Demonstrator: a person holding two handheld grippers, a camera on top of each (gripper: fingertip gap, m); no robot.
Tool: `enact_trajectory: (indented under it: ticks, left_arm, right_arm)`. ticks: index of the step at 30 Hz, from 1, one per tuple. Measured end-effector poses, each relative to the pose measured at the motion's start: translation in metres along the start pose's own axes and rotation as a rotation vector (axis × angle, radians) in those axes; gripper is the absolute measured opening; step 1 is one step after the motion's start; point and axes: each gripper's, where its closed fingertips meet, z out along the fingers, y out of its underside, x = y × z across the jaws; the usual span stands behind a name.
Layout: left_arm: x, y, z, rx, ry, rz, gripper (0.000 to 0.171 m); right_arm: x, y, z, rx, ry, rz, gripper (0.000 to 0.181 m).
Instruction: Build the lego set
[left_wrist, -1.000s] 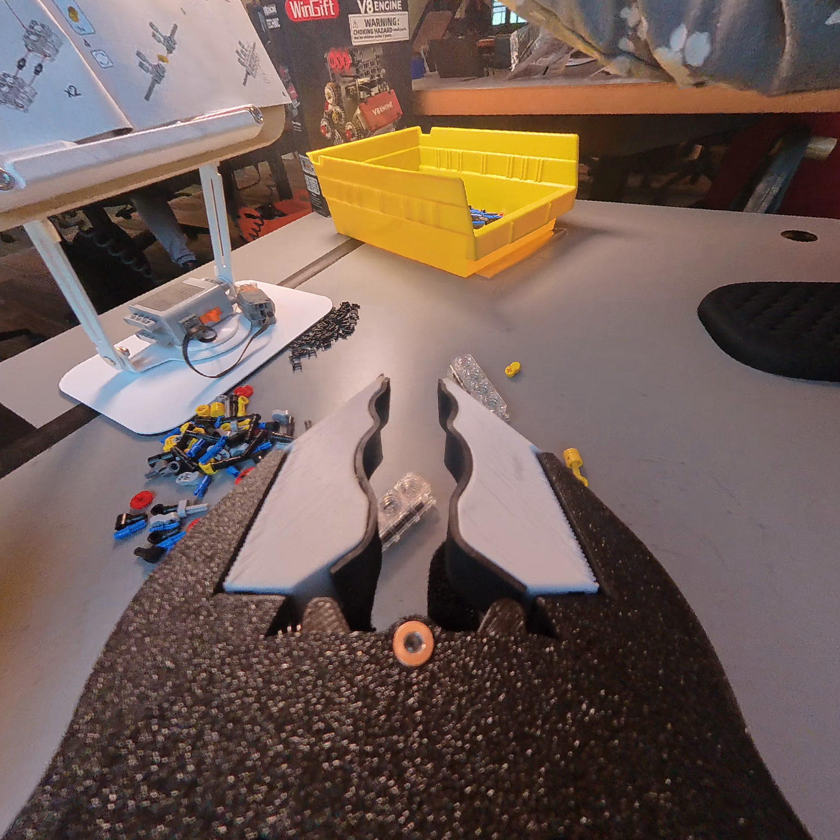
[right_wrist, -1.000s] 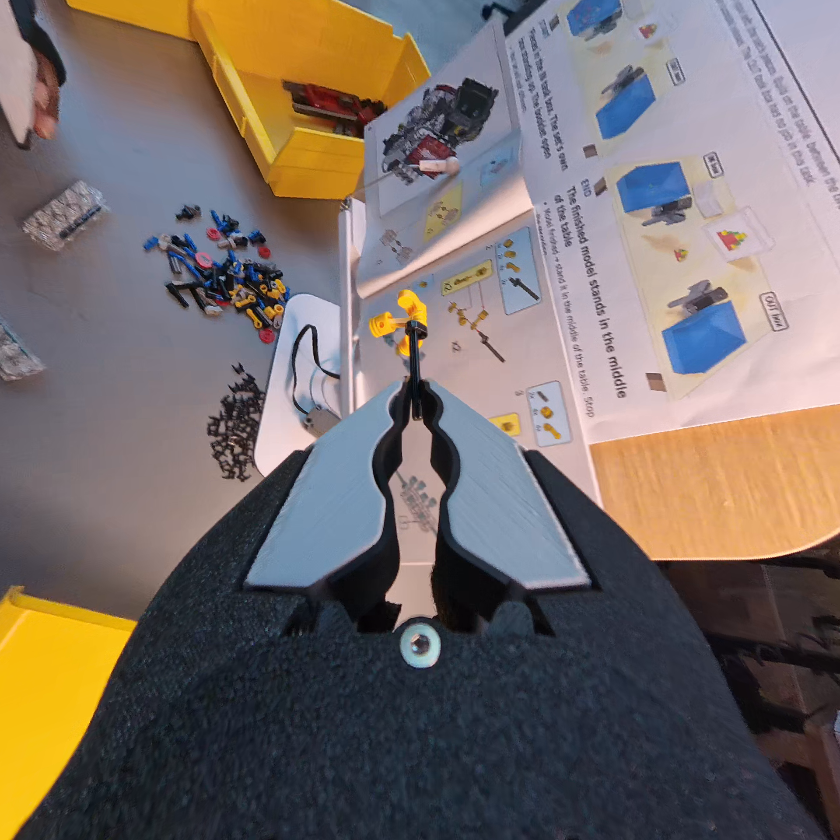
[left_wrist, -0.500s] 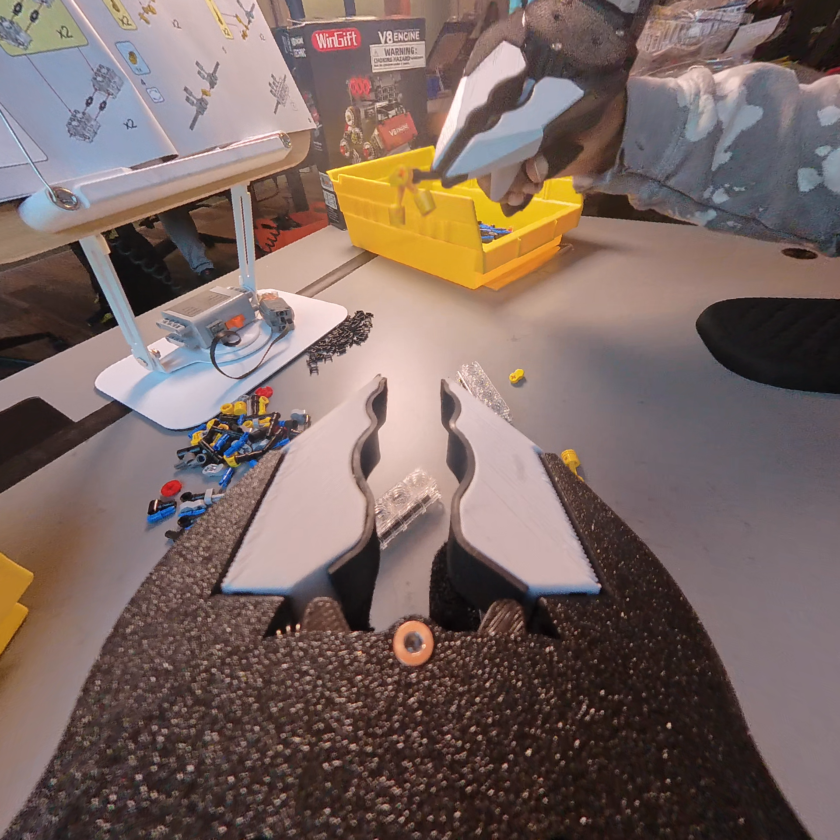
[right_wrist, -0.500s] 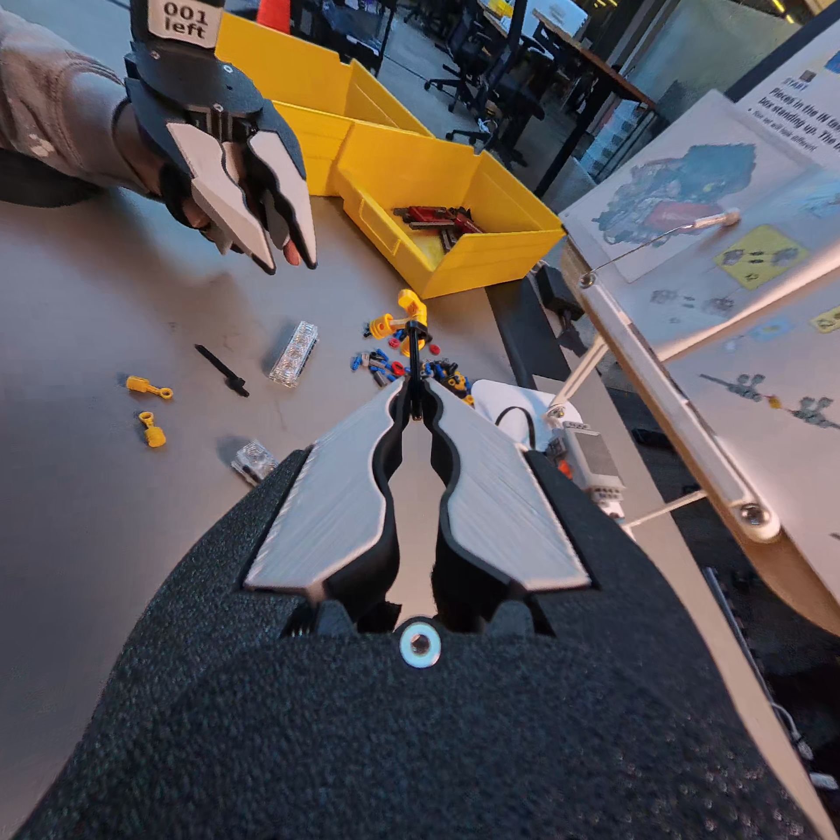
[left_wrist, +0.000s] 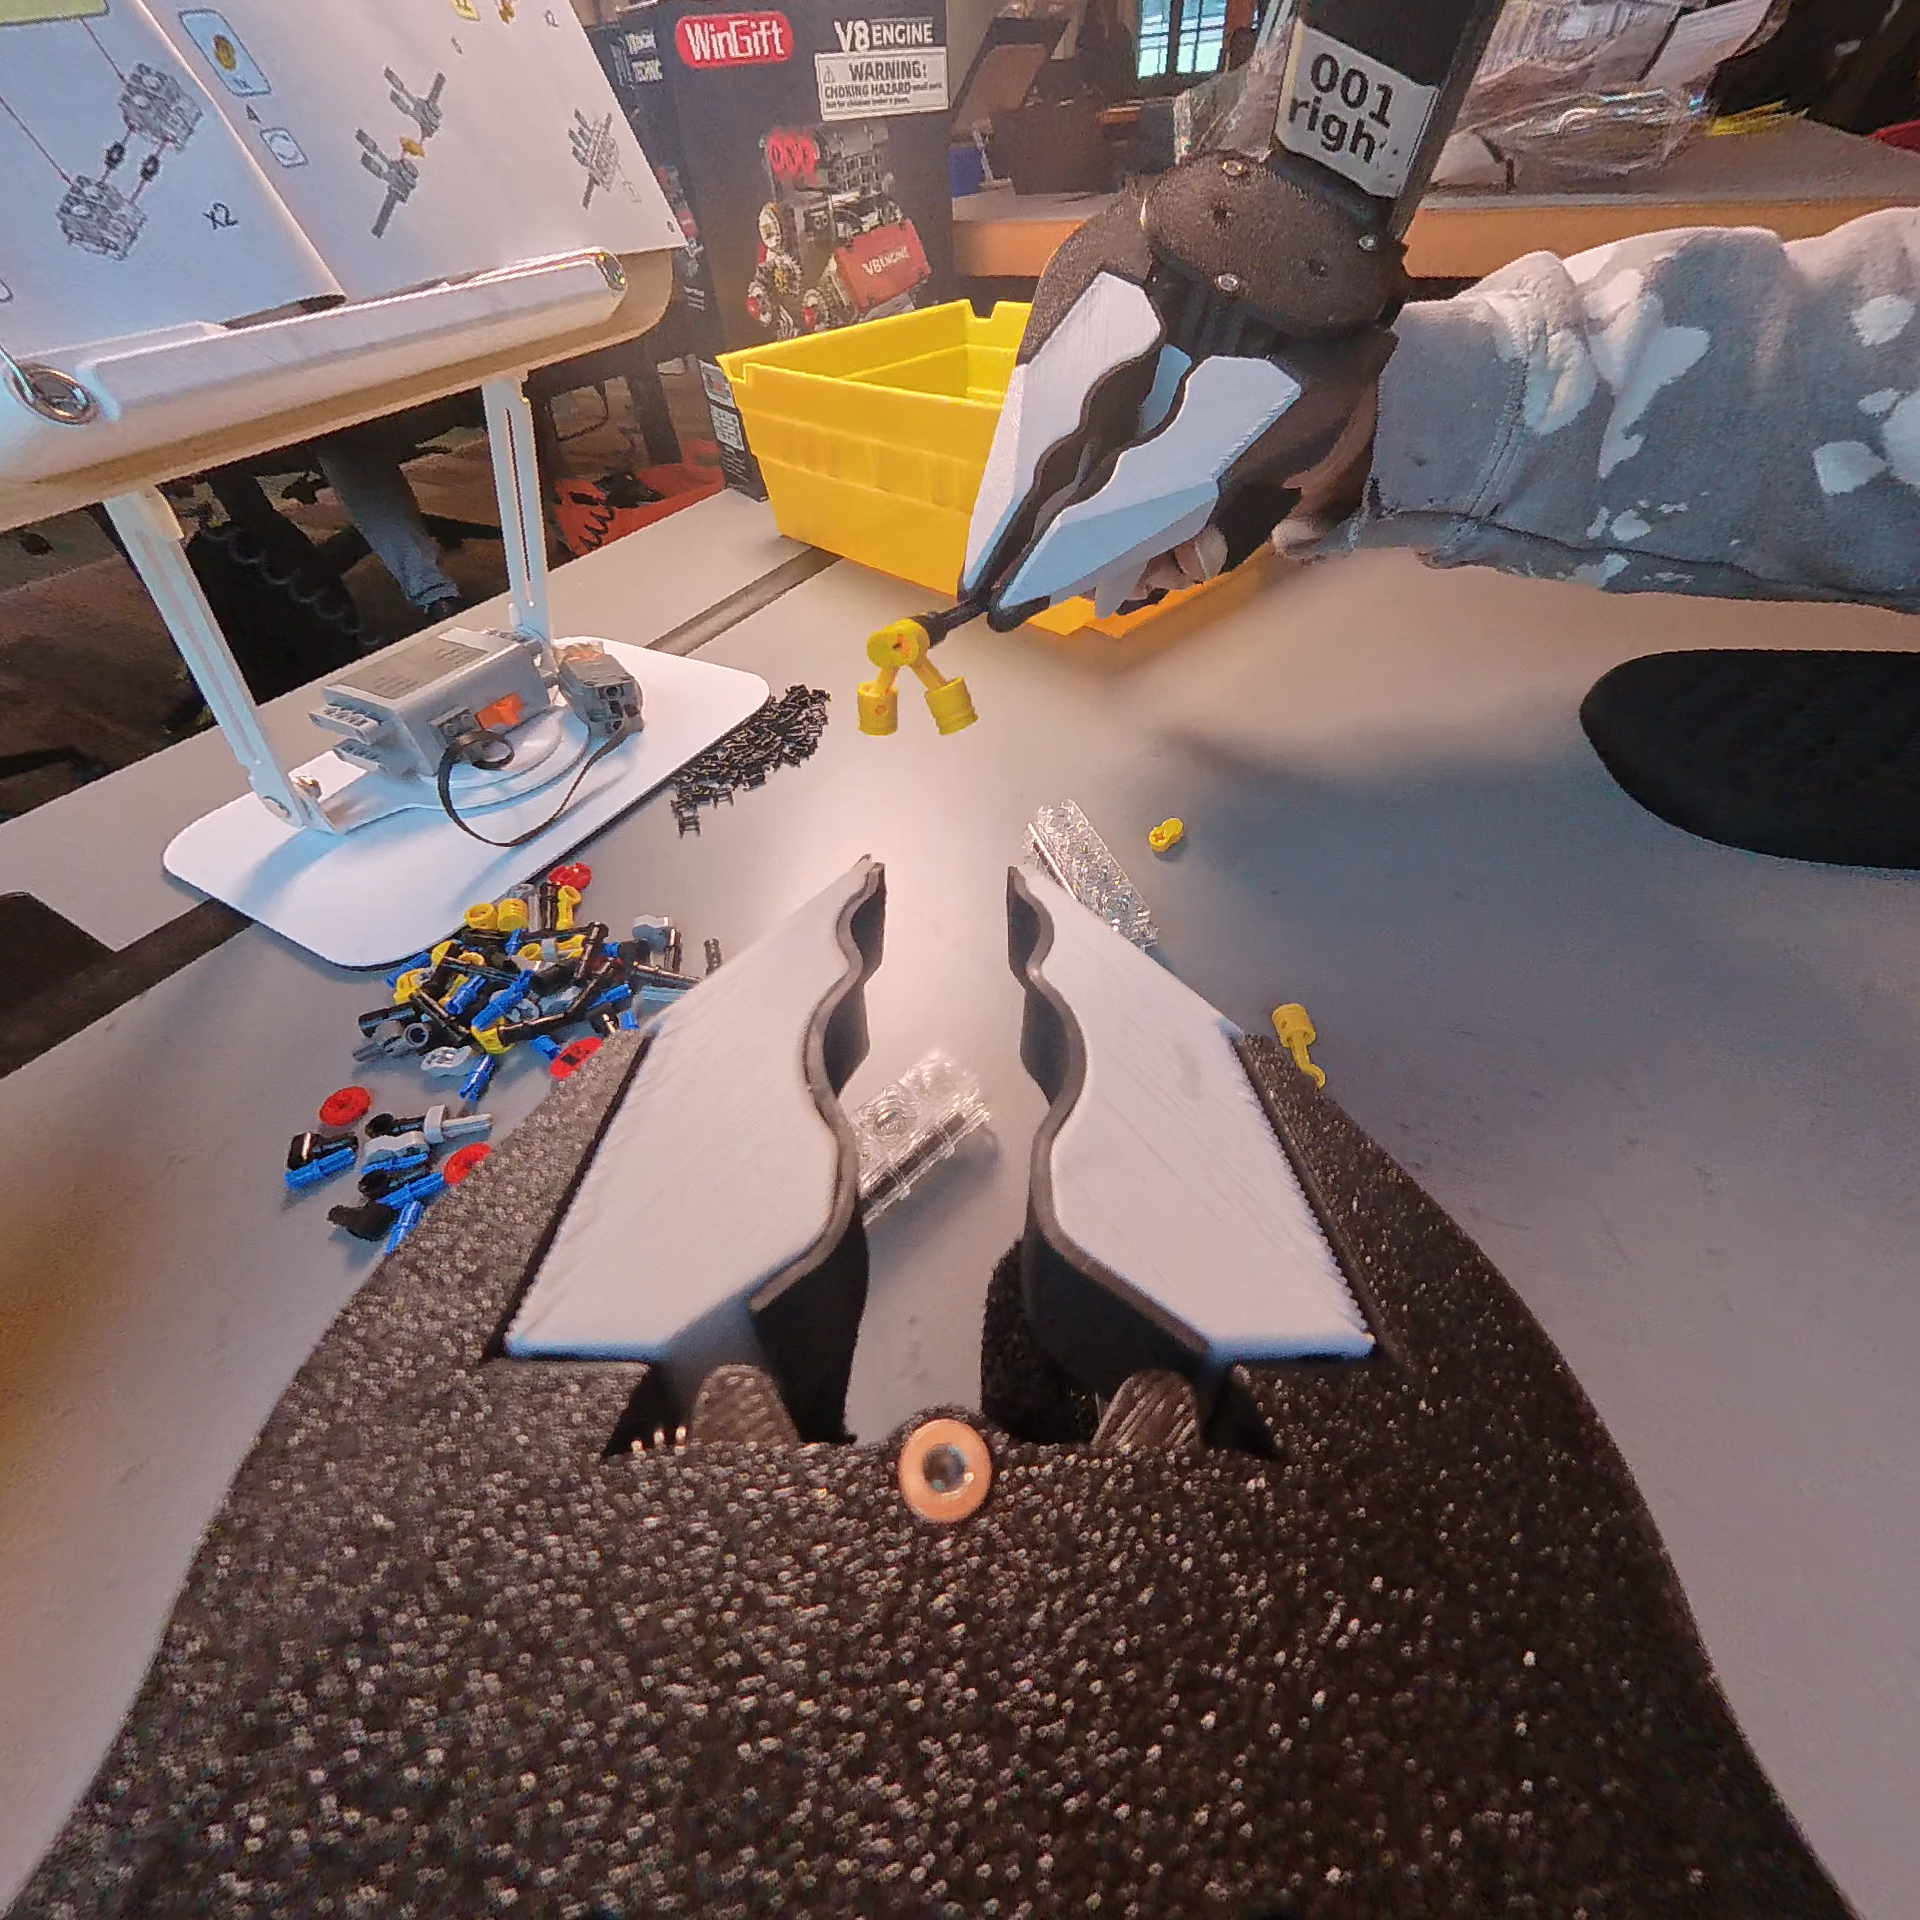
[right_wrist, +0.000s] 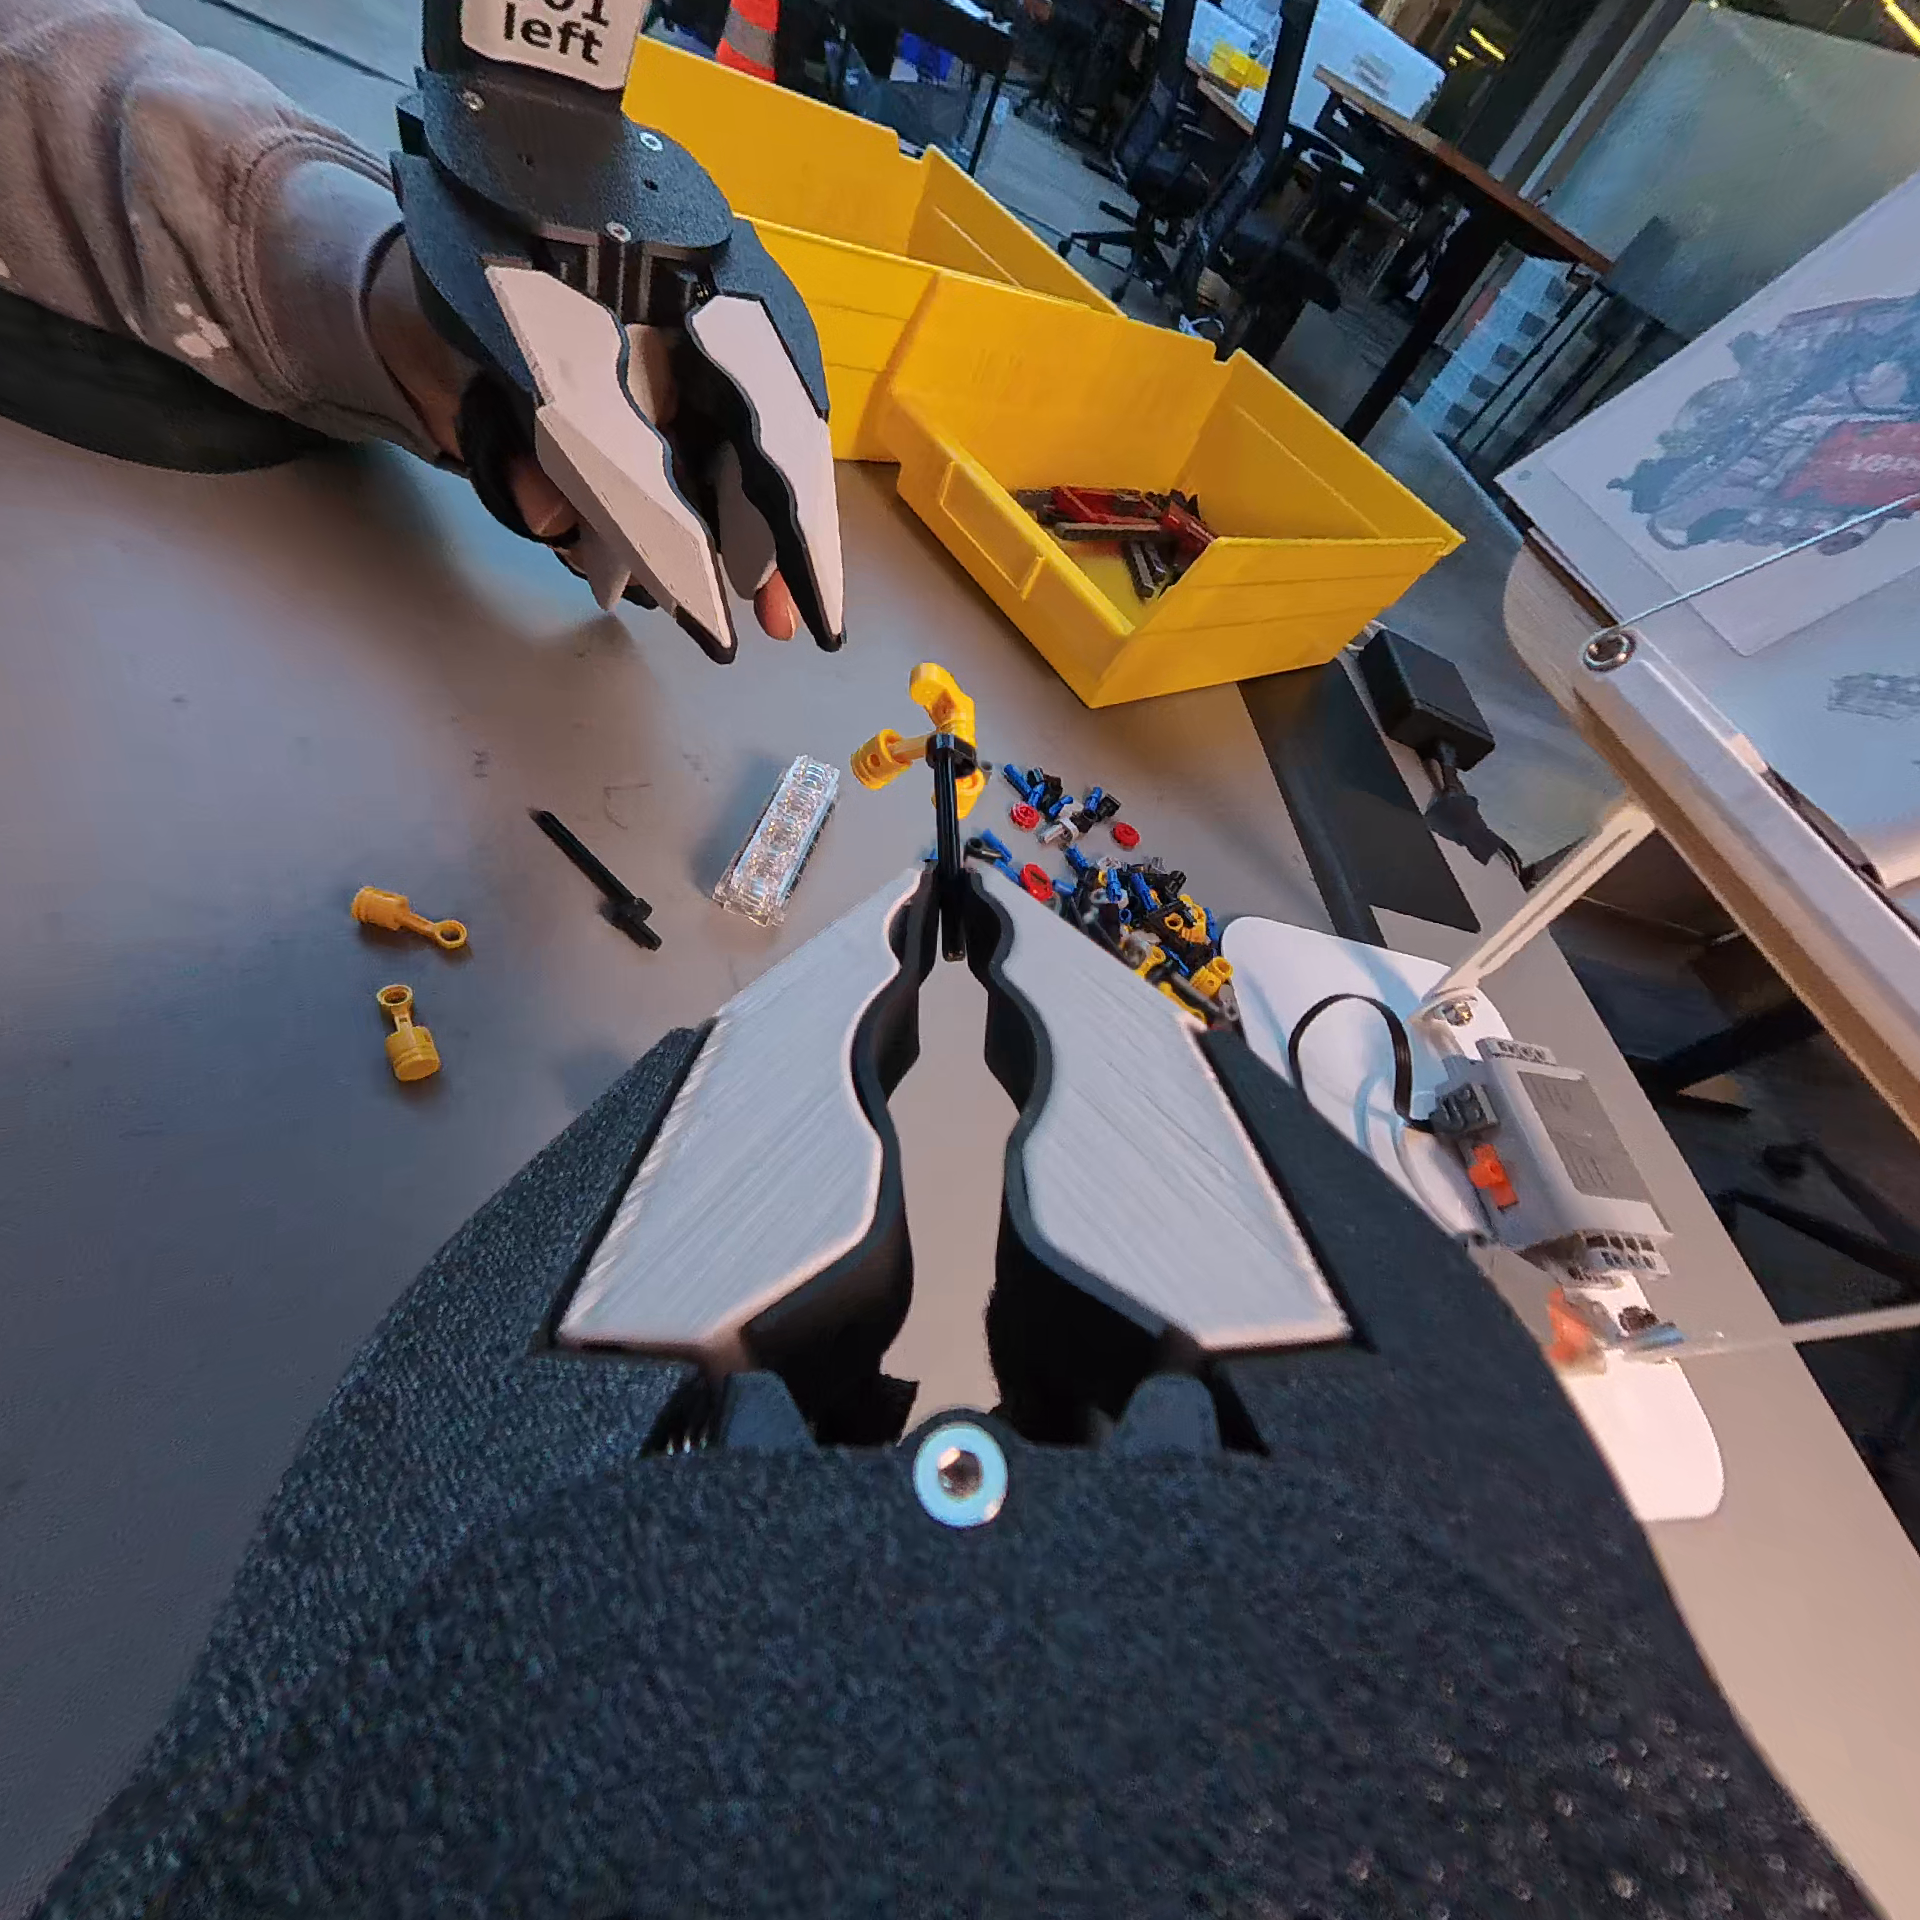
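Clamping the right gripper (right_wrist: 948, 899) shut on a black axle (right_wrist: 945, 821) carrying yellow pistons (right_wrist: 914, 743), now brought down from the instruction stand (left_wrist: 312, 332) to above the table's (left_wrist: 1455, 1143) middle, near the yellow bin (right_wrist: 1195, 644) at the far edge. Holding the left gripper (left_wrist: 945, 883) apart and empty over a clear brick (left_wrist: 920, 1117), apparently without touching it.
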Motion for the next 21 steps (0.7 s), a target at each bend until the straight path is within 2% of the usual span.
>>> enact_trajectory:
  ticks: [6,10,11,14,18,21]
  left_arm:
    - [0.001,-0.025,0.002,0.145,0.034,-0.108,0.030]
    - [-0.006,-0.026,0.018,0.128,0.043,-0.128,0.034]
    - [-0.007,-0.025,0.022,0.116,0.053,-0.120,0.033]
    - [-0.007,-0.021,0.034,0.084,0.068,-0.090,0.016]
    - [-0.013,0.000,0.062,-0.060,0.046,0.043,0.016]
    - [-0.018,0.027,0.091,-0.256,0.071,0.161,0.015]
  right_arm:
    - [-0.008,-0.015,0.011,0.024,-0.042,-0.054,0.004]
    - [-0.012,-0.017,0.020,0.001,-0.075,-0.110,0.004]
    - [-0.013,-0.016,0.021,-0.009,-0.085,-0.125,0.004]
    - [-0.013,-0.007,0.023,-0.067,-0.085,-0.179,0.004]
    - [0.002,0.026,0.017,-0.200,-0.001,-0.216,0.004]
    - [0.008,0.064,0.012,-0.378,0.063,-0.227,0.004]
